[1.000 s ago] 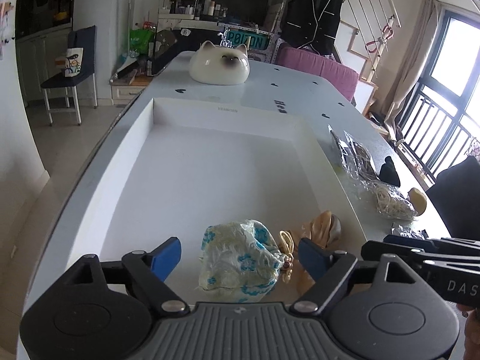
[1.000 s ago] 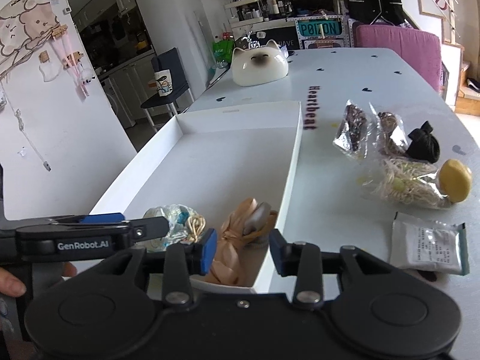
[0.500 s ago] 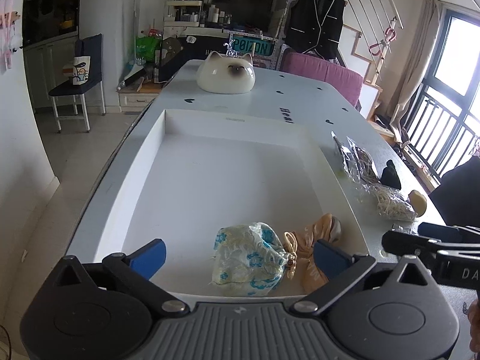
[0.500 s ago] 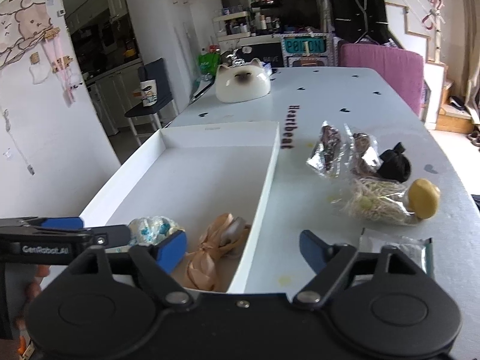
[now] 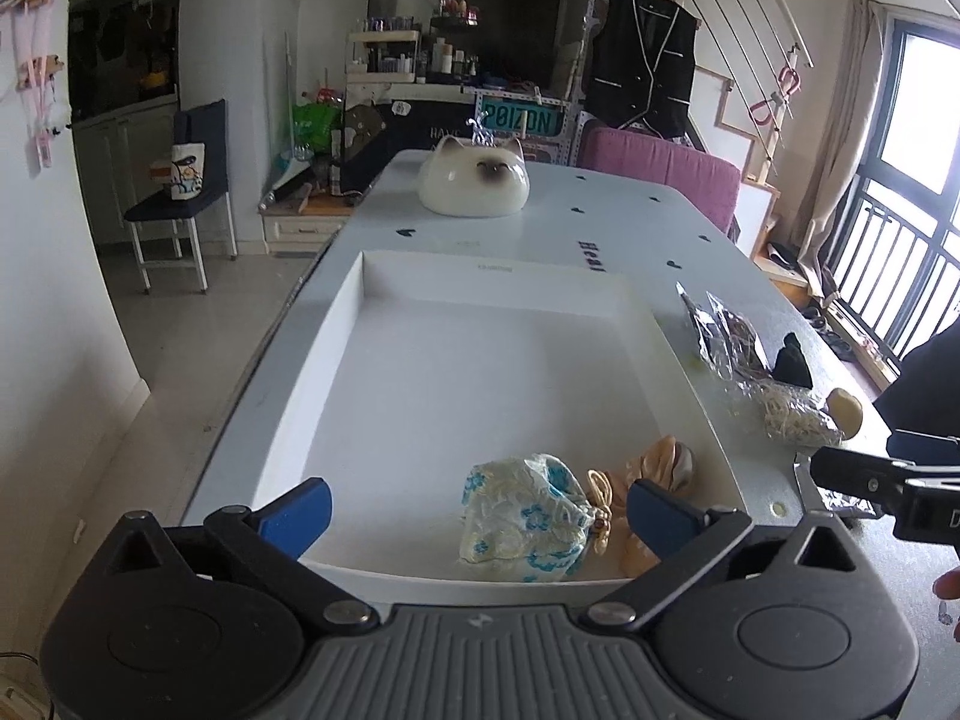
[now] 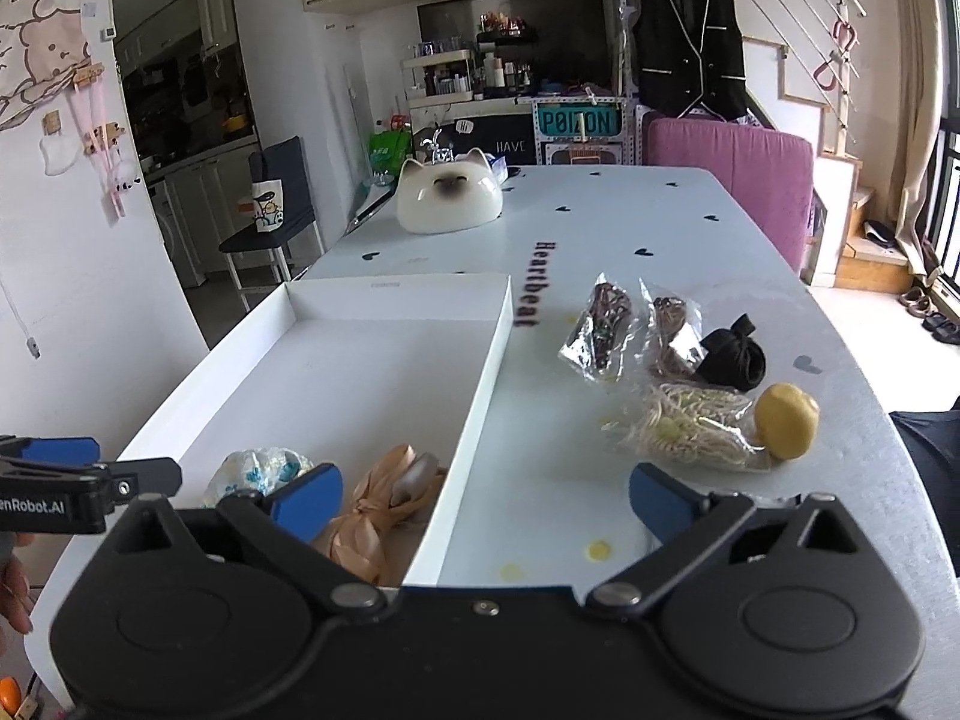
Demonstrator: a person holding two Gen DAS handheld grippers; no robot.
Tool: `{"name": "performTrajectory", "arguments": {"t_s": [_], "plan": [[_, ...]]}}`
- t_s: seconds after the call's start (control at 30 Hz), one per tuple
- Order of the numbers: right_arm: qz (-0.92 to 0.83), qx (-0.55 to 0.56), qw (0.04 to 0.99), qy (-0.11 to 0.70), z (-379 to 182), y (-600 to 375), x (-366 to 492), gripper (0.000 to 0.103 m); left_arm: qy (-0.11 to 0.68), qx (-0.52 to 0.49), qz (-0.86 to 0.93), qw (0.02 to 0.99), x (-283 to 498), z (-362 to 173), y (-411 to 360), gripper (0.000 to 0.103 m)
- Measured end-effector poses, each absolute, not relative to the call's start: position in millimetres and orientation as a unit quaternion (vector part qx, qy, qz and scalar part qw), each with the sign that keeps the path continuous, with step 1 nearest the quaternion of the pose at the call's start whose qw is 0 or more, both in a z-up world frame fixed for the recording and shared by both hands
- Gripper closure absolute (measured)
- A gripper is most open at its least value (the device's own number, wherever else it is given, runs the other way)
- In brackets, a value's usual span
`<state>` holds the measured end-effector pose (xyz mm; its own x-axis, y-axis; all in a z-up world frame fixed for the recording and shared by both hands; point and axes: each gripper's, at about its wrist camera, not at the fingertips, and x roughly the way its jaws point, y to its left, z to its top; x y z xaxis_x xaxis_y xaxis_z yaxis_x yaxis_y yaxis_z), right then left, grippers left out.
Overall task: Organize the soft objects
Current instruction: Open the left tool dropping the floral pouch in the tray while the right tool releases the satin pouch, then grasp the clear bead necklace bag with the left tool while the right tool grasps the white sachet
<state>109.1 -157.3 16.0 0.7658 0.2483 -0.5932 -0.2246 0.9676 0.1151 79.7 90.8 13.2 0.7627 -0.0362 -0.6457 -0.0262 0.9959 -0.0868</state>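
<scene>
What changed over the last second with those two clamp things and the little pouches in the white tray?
Both grippers let go and backed away, upward. The right gripper had its pads around the peach pouch; its jaws have just been opening and now stand wide with nothing held. The left gripper widened off the blue-flowered pouch too. Both pouches stayed side by side in the white tray; the bagged items on the table did not move.

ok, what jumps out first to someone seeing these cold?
The big white tray on the table, with a blue-flowered pouch and a peach satin pouch at its near end. Right of it lie clear bags, a black pouch and a yellow ball.
</scene>
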Motion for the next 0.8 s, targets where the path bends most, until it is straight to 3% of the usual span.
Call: {"name": "performTrajectory", "arguments": {"t_s": [0.8], "plan": [[0.089,0.031,0.958,0.271,26.6,-230.6,95.4,0.000,0.311,-0.027,-0.051,0.949,100.6,32.0,21.2,0.000]]}}
